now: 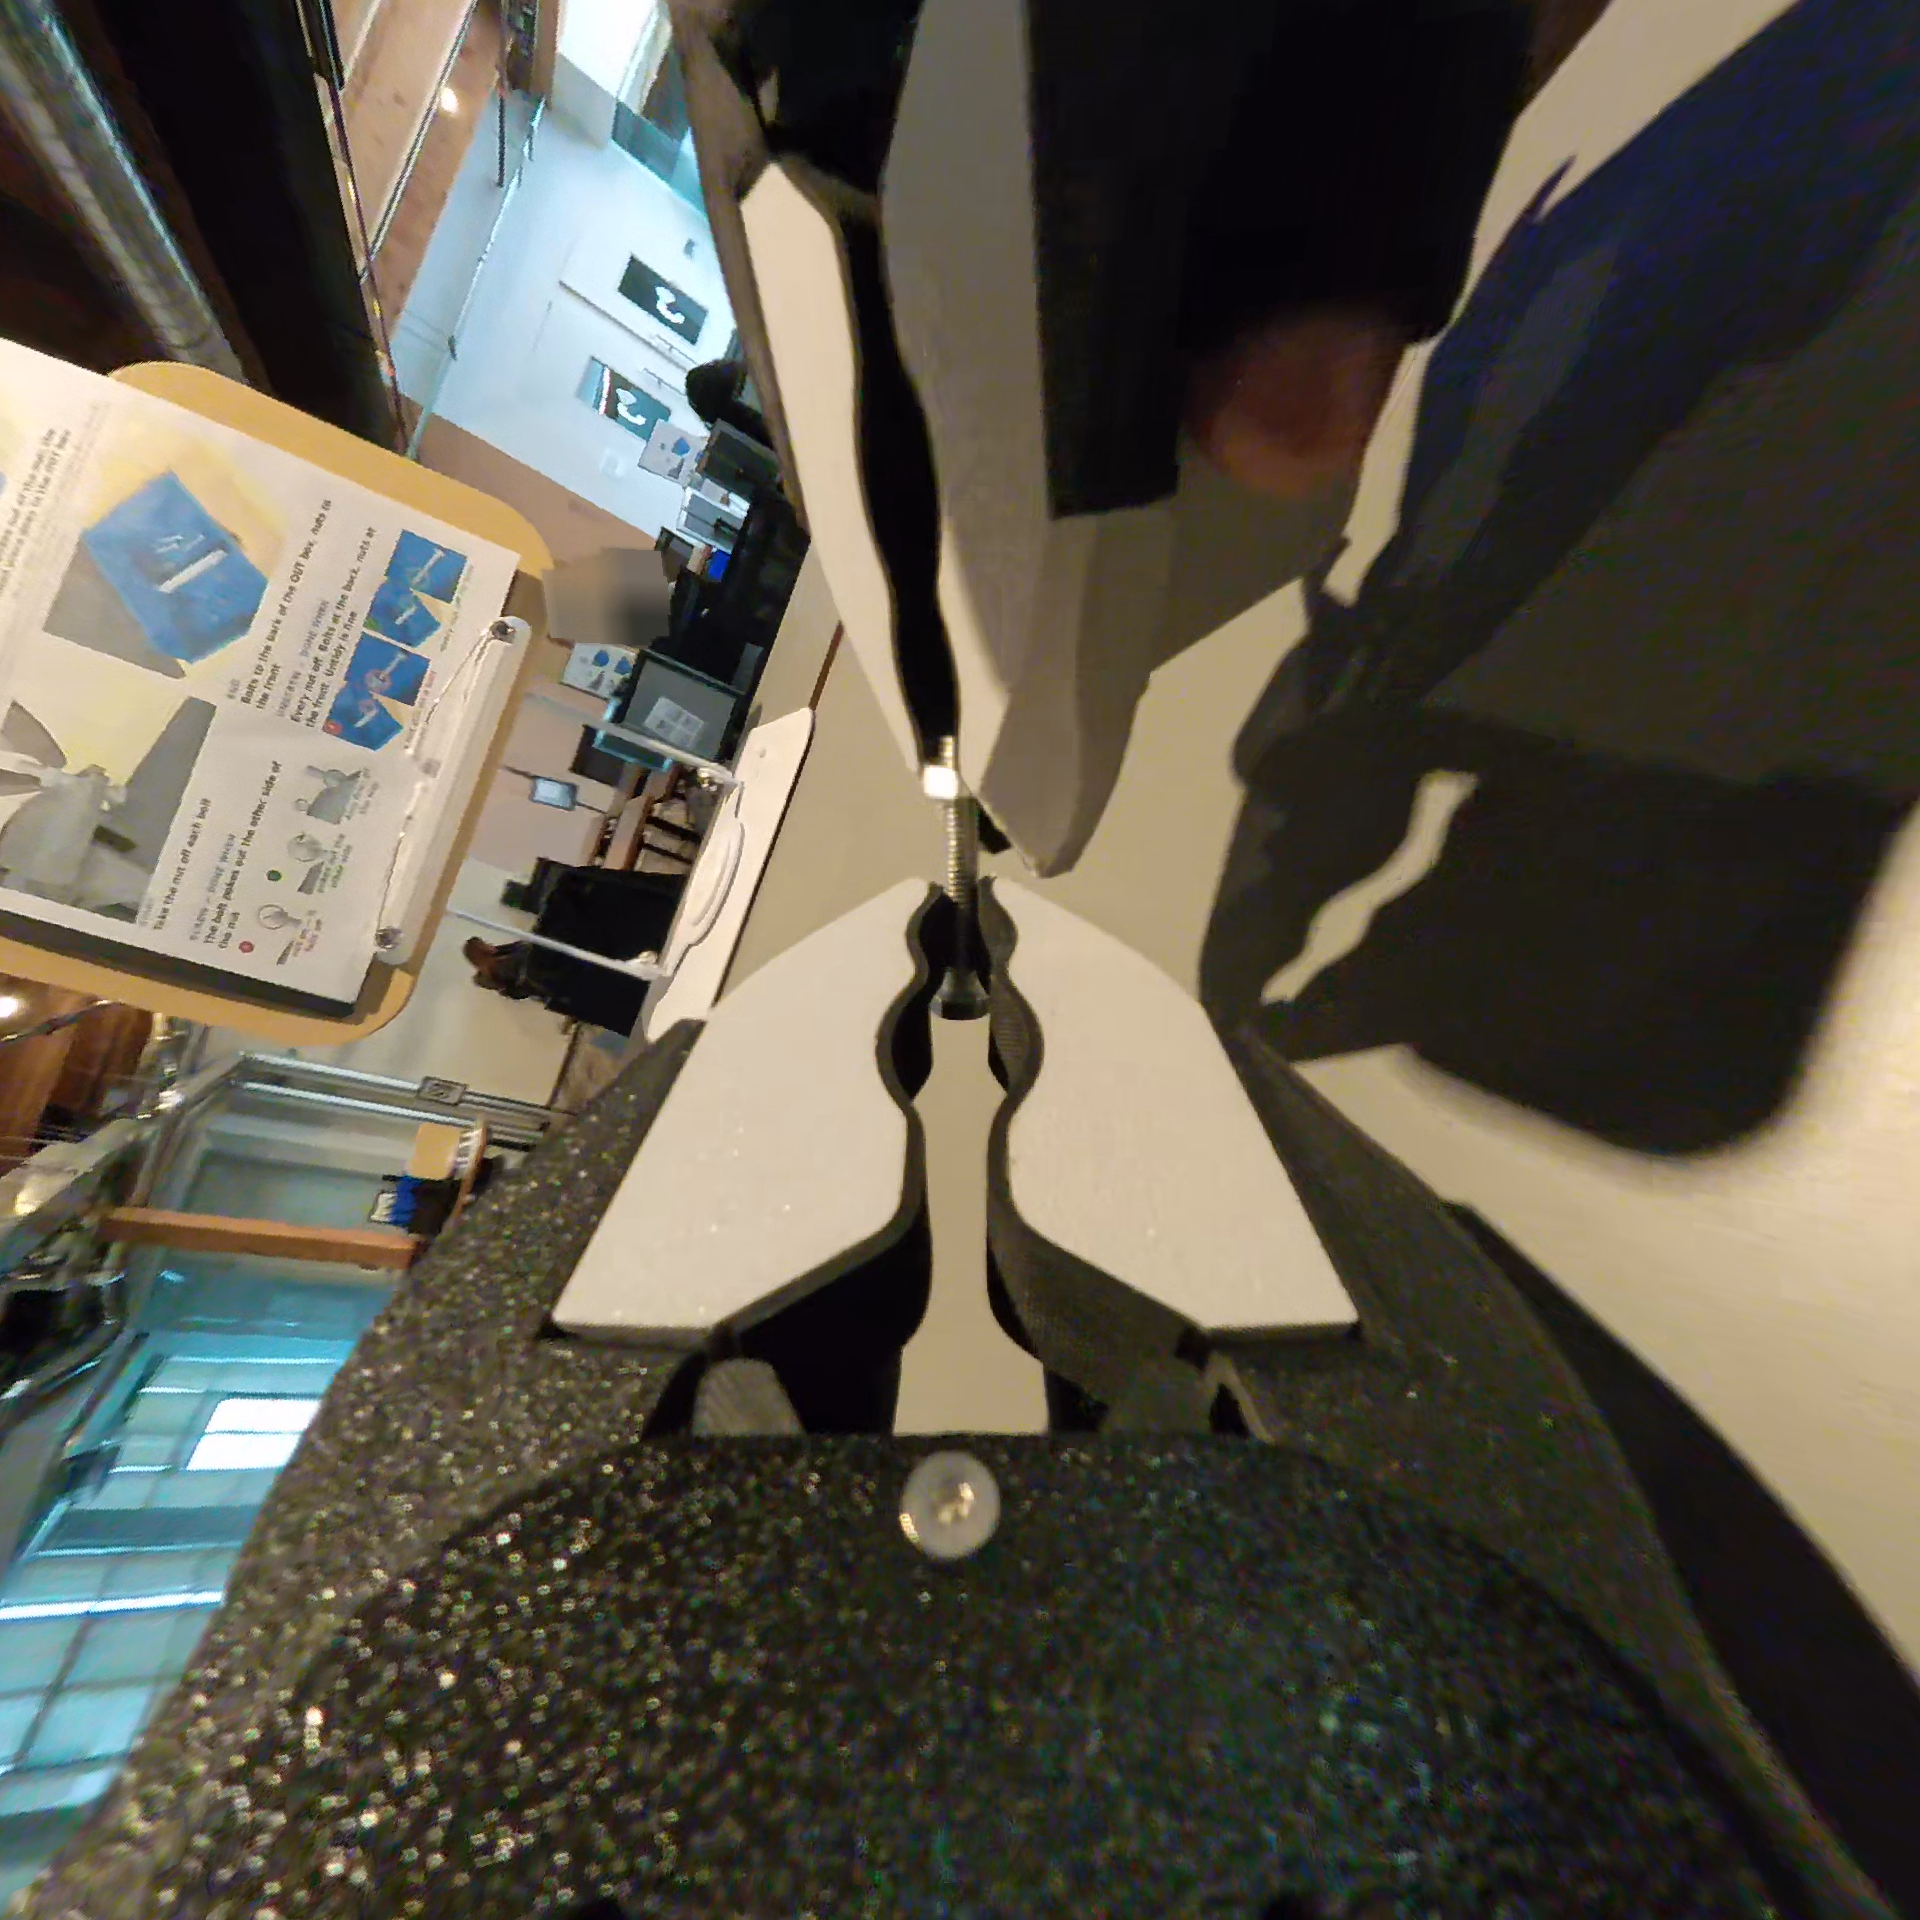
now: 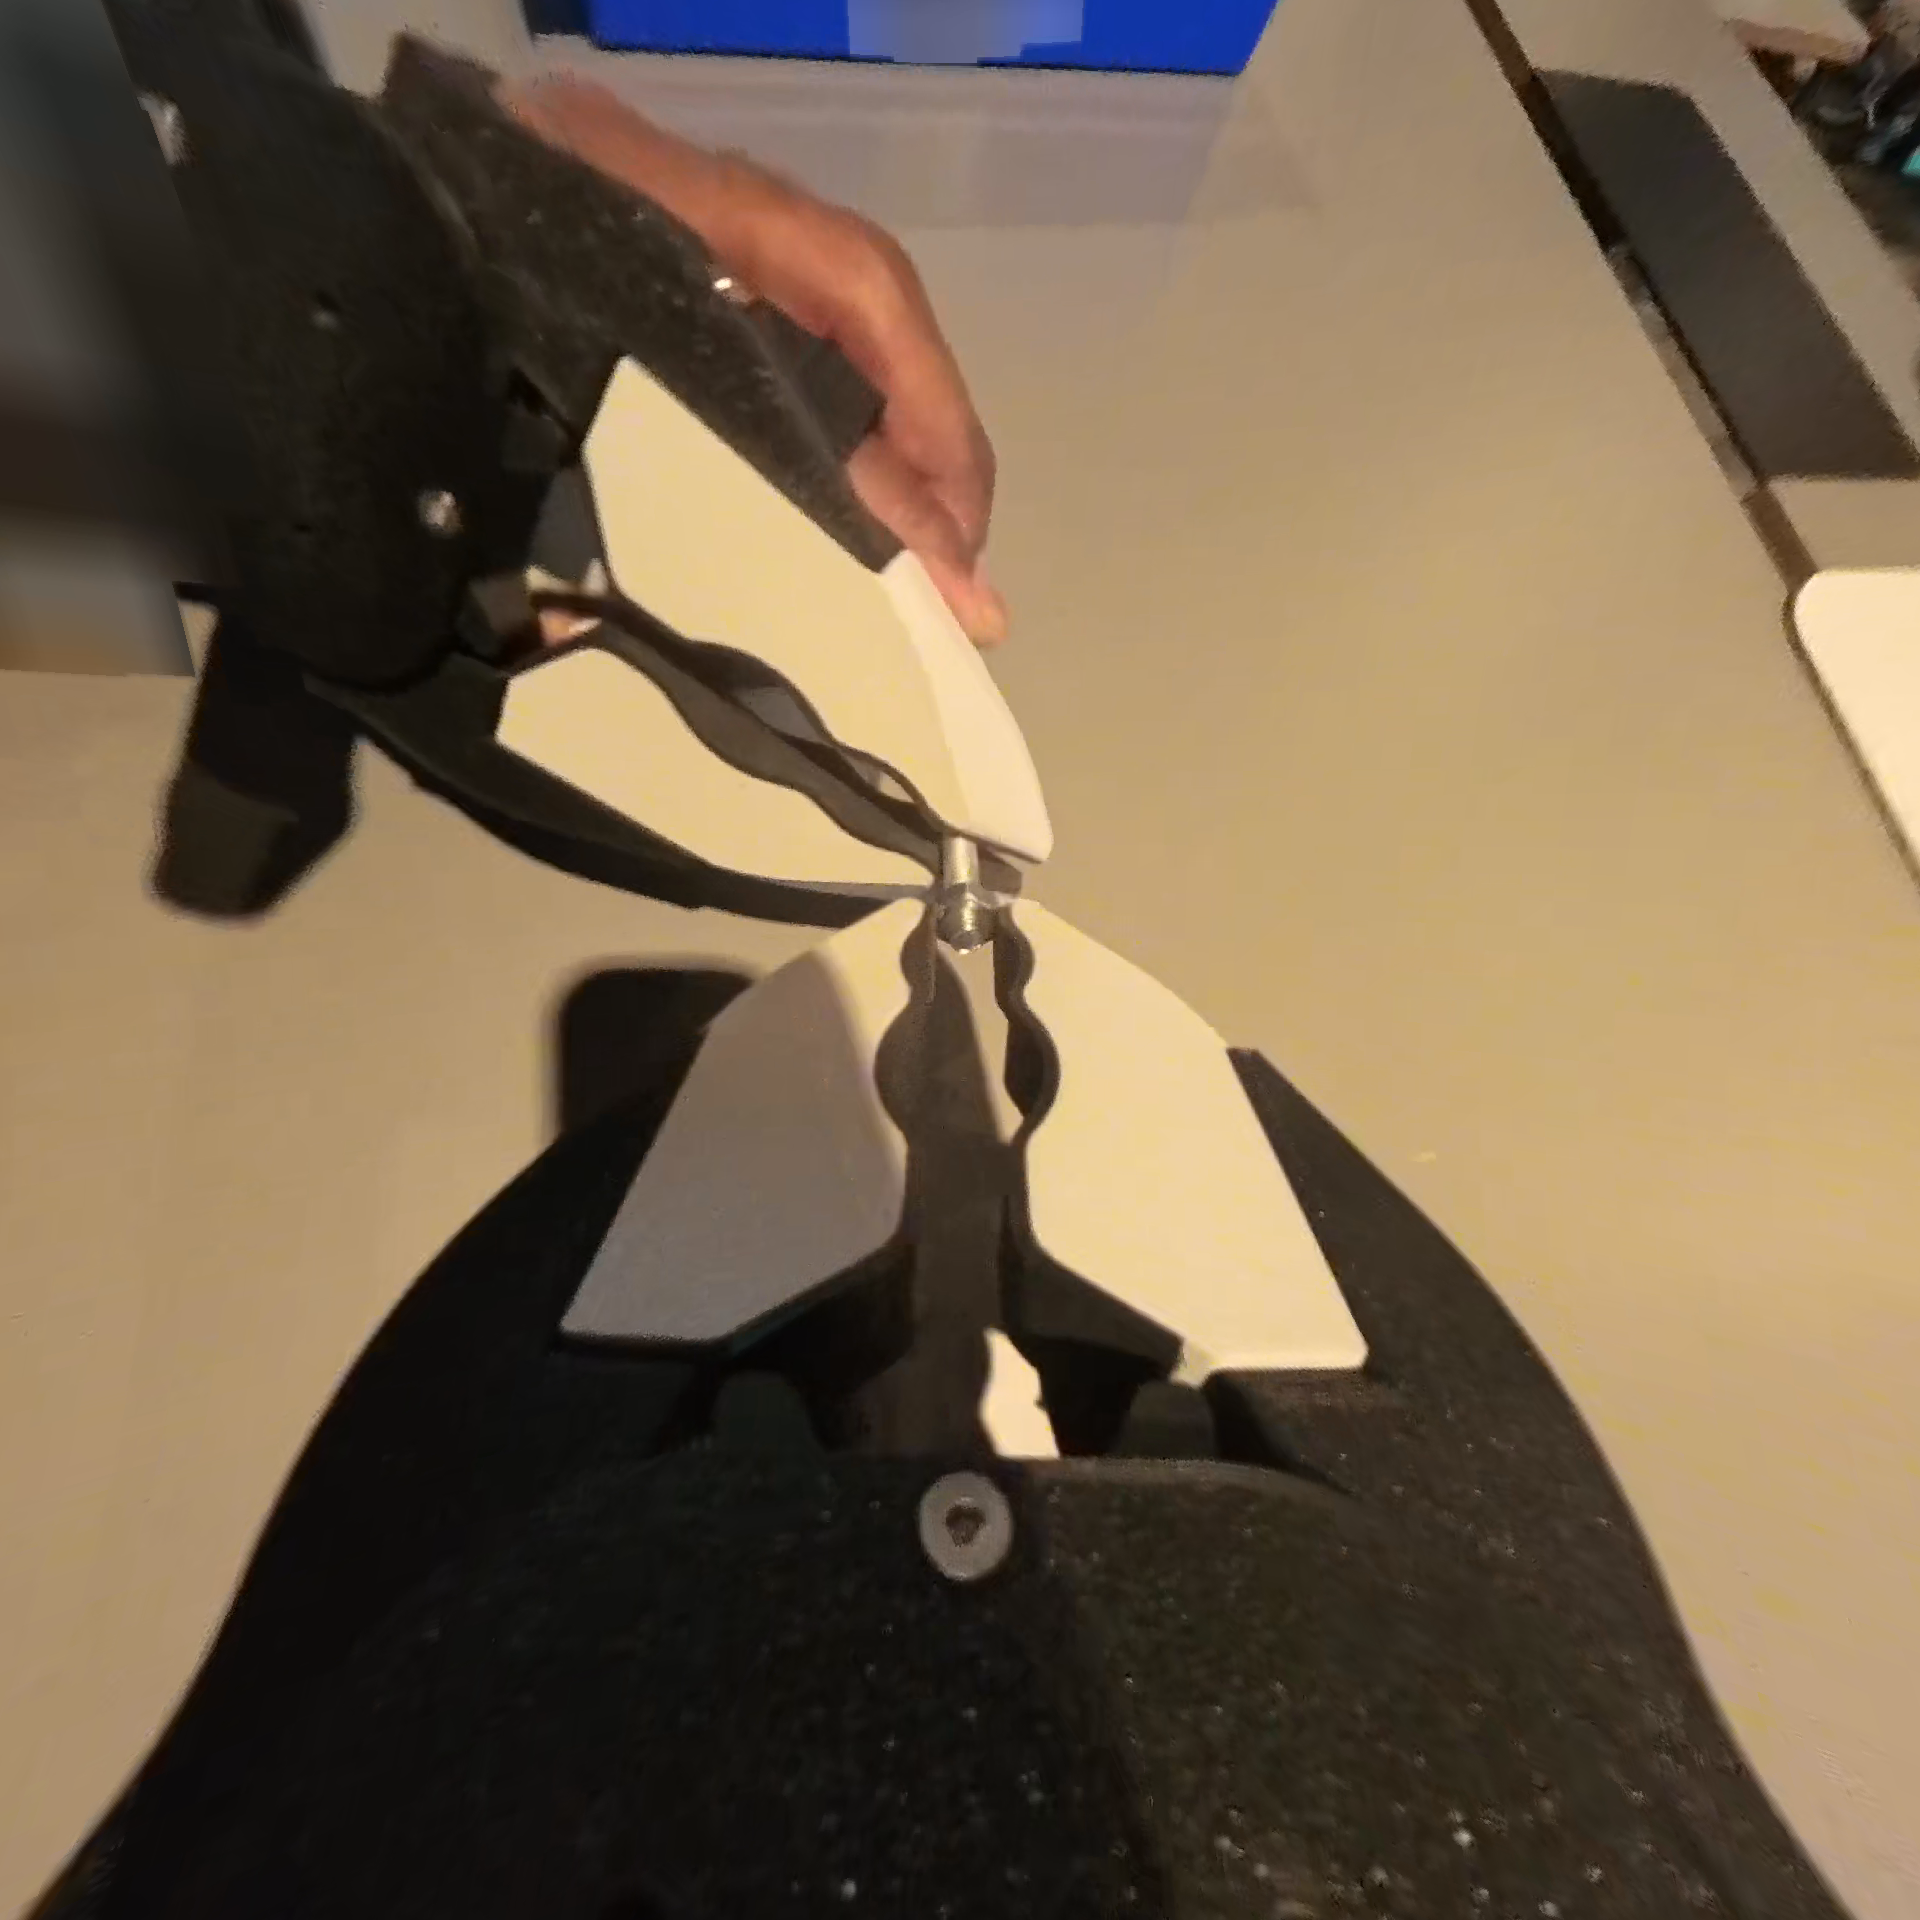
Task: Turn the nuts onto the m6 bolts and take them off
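A: Left gripper [image 1: 961,940] has its two white fingers closed on the bolt [image 1: 956,862], holding it near the black head, which sits in the narrow gap between the tips.

B: And where does the threaded shaft go?

A: It points straight forward out of the tips, toward the right gripper [image 1: 951,774]. A small white nut [image 1: 941,781] is on the shaft close to its far end, and the fingertips of the right gripper are pressed together on this nut.

B: Does the right wrist view show the same?

A: Yes. The right gripper [image 2: 961,925] meets the left gripper [image 2: 982,847] tip to tip, and the metal bolt [image 2: 961,894] is between them, held from both sides above the beige table [image 2: 1403,779]. The nut itself I cannot tell apart there, because of blur.

B: What else is in view?

A: A hand [image 2: 883,343] holds the black body of the left gripper. A black mat [image 2: 1725,312] lies on the table far at the right, and a blue box [image 2: 727,26] stands at the back edge. In the left wrist view an instruction sheet [image 1: 239,665] on a wooden board stands to the left
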The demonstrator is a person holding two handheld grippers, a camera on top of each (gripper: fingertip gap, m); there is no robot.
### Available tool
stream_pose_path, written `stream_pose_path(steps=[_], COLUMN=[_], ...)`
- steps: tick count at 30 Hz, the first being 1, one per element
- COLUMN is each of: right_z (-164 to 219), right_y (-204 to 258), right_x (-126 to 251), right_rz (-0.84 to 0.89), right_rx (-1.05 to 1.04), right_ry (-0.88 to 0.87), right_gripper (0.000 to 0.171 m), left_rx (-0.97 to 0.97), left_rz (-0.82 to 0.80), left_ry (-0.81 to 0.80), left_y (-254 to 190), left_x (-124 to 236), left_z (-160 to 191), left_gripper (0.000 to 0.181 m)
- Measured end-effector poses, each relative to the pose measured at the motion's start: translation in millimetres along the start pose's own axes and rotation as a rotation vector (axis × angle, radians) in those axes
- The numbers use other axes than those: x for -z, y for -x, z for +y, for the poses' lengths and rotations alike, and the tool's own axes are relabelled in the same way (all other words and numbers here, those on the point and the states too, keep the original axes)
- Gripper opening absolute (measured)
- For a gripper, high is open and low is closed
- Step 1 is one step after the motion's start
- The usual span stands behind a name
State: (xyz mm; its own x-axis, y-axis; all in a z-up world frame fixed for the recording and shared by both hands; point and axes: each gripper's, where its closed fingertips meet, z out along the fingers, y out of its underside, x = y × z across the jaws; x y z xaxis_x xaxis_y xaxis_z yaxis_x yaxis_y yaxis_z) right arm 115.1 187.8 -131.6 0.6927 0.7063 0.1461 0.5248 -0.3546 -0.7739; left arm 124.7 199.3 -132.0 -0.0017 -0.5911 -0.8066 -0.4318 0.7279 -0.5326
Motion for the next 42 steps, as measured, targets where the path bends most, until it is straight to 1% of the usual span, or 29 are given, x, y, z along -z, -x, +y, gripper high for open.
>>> stream_pose_path(steps=[3, 5, 6, 8, 9, 11, 13, 16, 19, 21, 22, 23, 25, 26, 27, 29, 31, 32, 33, 35, 36, 38, 40, 42], right_z=[1.7, 0.1, -1.5, -4.8, -5.2, -1.7, 0.9, 3.9, 6.7, 8.9, 9.9, 9.8, 9.1, 9.5, 9.6, 9.4, 5.8, 3.0, 0.8, 2.4, 5.5, 10.8, 12.9, 11.4], right_y=[1.0, 2.7, 3.3, 3.5, 2.8, -0.3, -3.6, -7.7, -8.0, -7.3, -6.7, -5.3, -3.5, -2.8, -1.8, 1.4, 3.6, 3.6, 3.5, 2.7, 0.3, -6.2, -12.3, -12.6], right_x=[-5.4, -7.7, -7.7, -5.2, -3.8, -1.6, 2.0, 5.9, 5.5, 3.1, 1.8, 0.5, -1.3, -2.3, -3.6, -5.7, -5.2, -3.7, -2.1, -0.3, 0.0, 2.3, 5.7, 7.7], right_rz=[-0.055, -0.125, -0.164, -0.221, -0.224, -0.178, -0.101, 0.028, 0.114, 0.141, 0.143, 0.132, 0.107, 0.085, 0.052, -0.048, -0.174, -0.229, -0.271, -0.276, -0.236, -0.118, 0.014, 0.103], right_rx=[-0.302, -0.555, -0.651, -0.724, -0.708, -0.616, -0.461, -0.195, 0.043, 0.136, 0.147, 0.137, 0.053, -0.026, -0.138, -0.434, -0.701, -0.778, -0.81, -0.763, -0.705, -0.52, -0.3, -0.094], right_ry=[-0.03, -0.091, -0.129, -0.192, -0.207, -0.193, -0.169, -0.104, -0.017, 0.029, 0.043, 0.043, 0.03, 0.023, 0.01, -0.033, -0.116, -0.168, -0.209, -0.233, -0.222, -0.192, -0.155, -0.114], right_gripper=[0.011, 0.011, 0.01, 0.01, 0.012, 0.028, 0.03, 0.029, 0.026, 0.024, 0.02, 0.013, 0.011, 0.011, 0.011, 0.011, 0.011, 0.011, 0.01, 0.013, 0.023, 0.029, 0.03, 0.03], left_rx=[-0.106, -0.184, -0.19, -0.149, -0.135, -0.129, -0.119, -0.113, -0.112, -0.118, -0.126, -0.137, -0.159, -0.173, -0.197, -0.247, -0.25, -0.234, -0.217, -0.203, -0.196, -0.177, -0.164, -0.154], left_rz=[-0.044, -0.079, -0.086, -0.084, -0.083, -0.077, -0.064, -0.055, -0.042, -0.031, -0.028, -0.028, -0.037, -0.041, -0.049, -0.063, -0.069, -0.071, -0.07, -0.065, -0.061, -0.052, -0.046, -0.04], left_ry=[0.064, 0.105, 0.11, 0.097, 0.095, 0.1, 0.093, 0.085, 0.077, 0.072, 0.072, 0.073, 0.085, 0.092, 0.104, 0.127, 0.128, 0.121, 0.115, 0.113, 0.111, 0.104, 0.102, 0.098], left_y=[2.0, 4.0, 4.5, 4.9, 5.4, 4.6, 2.4, 1.7, 1.4, 0.2, -0.2, -0.4, 1.0, 1.4, 2.3, 3.3, 4.6, 5.8, 6.5, 6.4, 5.7, 4.9, 4.5, 3.3], left_x=[-1.4, -1.7, -1.8, -2.0, -2.1, -3.7, -5.6, -8.7, -11.2, -12.1, -12.5, -12.8, -12.3, -12.3, -12.2, -12.3, -12.2, -11.9, -11.8, -12.2, -11.5, -11.1, -10.7, -10.5], left_z=[5.7, 7.8, 7.7, 5.7, 5.7, 7.6, 7.7, 6.8, 5.9, 5.4, 5.4, 5.3, 6.8, 7.9, 9.3, 11.5, 11.7, 10.6, 9.6, 9.2, 9.3, 9.2, 9.6, 9.4], left_gripper=[0.006, 0.005, 0.005, 0.005, 0.006, 0.006, 0.006, 0.006, 0.006, 0.006, 0.006, 0.005, 0.005, 0.005, 0.006, 0.006, 0.006, 0.006, 0.006, 0.006, 0.006, 0.006, 0.006, 0.006])
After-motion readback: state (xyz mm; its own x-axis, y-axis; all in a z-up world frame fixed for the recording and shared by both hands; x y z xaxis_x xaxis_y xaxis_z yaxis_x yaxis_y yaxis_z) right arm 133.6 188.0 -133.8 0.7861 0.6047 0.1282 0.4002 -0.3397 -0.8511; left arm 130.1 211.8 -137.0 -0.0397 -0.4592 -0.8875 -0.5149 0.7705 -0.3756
